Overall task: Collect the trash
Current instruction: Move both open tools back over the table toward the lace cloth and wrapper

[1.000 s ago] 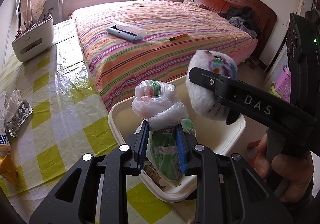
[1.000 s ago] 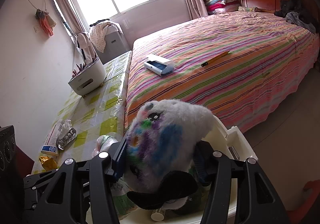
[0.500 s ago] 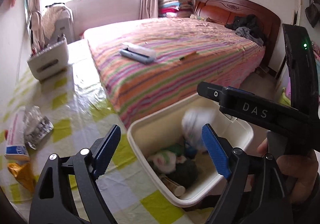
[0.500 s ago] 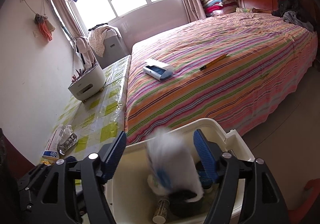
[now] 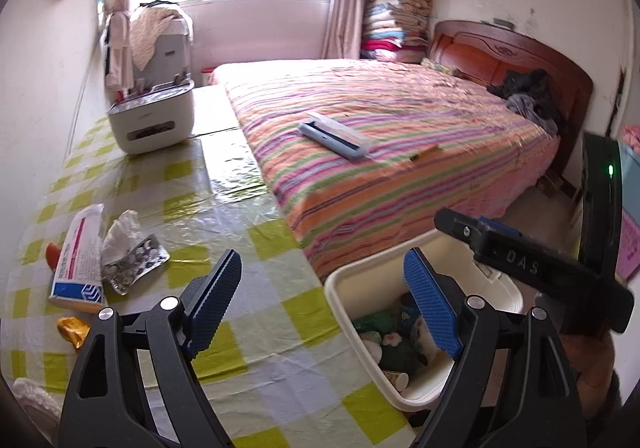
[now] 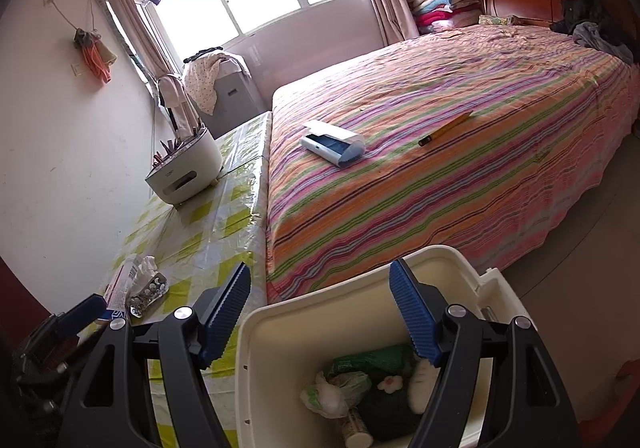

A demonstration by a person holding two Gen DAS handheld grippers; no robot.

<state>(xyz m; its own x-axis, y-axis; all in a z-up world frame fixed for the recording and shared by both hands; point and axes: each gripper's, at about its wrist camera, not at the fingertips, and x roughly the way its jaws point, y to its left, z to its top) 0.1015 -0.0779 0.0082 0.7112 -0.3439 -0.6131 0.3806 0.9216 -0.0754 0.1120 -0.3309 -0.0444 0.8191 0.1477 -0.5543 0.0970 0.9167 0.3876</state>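
Note:
A cream bin [image 6: 248, 348] stands between the checked table [image 5: 248, 332] and the bed. It holds a green bag [image 6: 368, 362], a white plastic bag [image 6: 332, 392], a fluffy white toy [image 6: 420, 384] and a bottle [image 6: 356, 432]. My right gripper [image 6: 320, 270] hangs open over the bin, empty. My left gripper [image 5: 322, 260] is above the bin's left rim [image 5: 344, 288], its jaws opening with nothing between them. On the table lie a white and blue box [image 5: 76, 260], a crumpled tissue [image 5: 122, 228], a blister pack [image 5: 136, 268] and a gold wrapper [image 5: 72, 330].
A striped bed [image 5: 400, 136] fills the right side, with a blue and white device [image 5: 334, 134] and a pencil [image 5: 424, 153] on it. A white organiser [image 5: 152, 120] stands at the table's far end. A hand [image 5: 592, 360] holds the right gripper's handle.
The left gripper let go of the plastic bag and the right let go of the fluffy toy; both fell into the bin. The left gripper rose and swung left, toward the table.

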